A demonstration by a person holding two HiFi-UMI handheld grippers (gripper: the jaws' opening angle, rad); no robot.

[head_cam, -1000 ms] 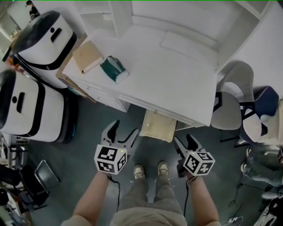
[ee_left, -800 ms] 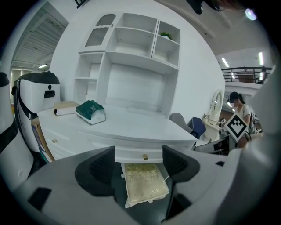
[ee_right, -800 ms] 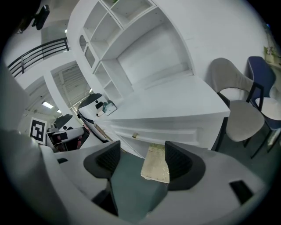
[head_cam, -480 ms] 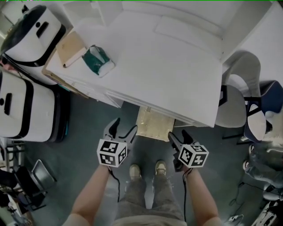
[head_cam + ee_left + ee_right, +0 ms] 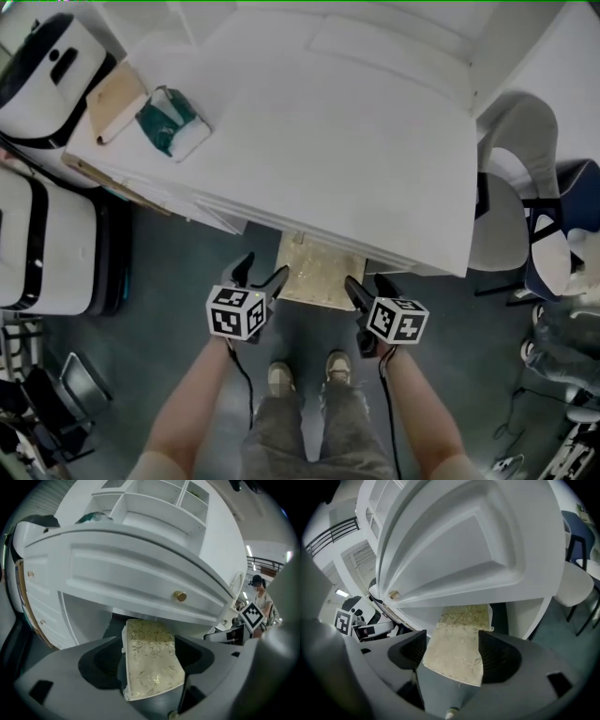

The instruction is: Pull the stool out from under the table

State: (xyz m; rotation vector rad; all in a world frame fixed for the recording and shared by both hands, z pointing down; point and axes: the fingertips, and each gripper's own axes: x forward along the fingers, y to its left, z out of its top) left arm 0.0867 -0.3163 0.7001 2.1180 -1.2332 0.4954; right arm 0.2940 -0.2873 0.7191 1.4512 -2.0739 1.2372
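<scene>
A stool [image 5: 317,270] with a cream leaf-patterned cushion stands partly under the white table [image 5: 375,159]; only its near part shows. My left gripper [image 5: 261,274] is at the cushion's near left corner, jaws open. My right gripper [image 5: 367,284] is at the near right corner, and its jaws have just been opening. In the left gripper view the cushion [image 5: 151,660] shows in the gap of the left gripper [image 5: 147,662], with no pad pressing on it. The right gripper view shows the cushion [image 5: 457,646] likewise, untouched, between the jaws of the right gripper [image 5: 453,654].
A tan book [image 5: 114,99] and a green packet [image 5: 171,122] lie on the table's left end. White and black cases [image 5: 47,234] stand to the left, a white chair [image 5: 502,216] to the right. A drawer knob [image 5: 179,596] juts out above the stool. My feet [image 5: 281,380] are just behind the grippers.
Both grippers have sunk and closed in on the stool's near edge. The head view has shifted, so the table fills more of the picture.
</scene>
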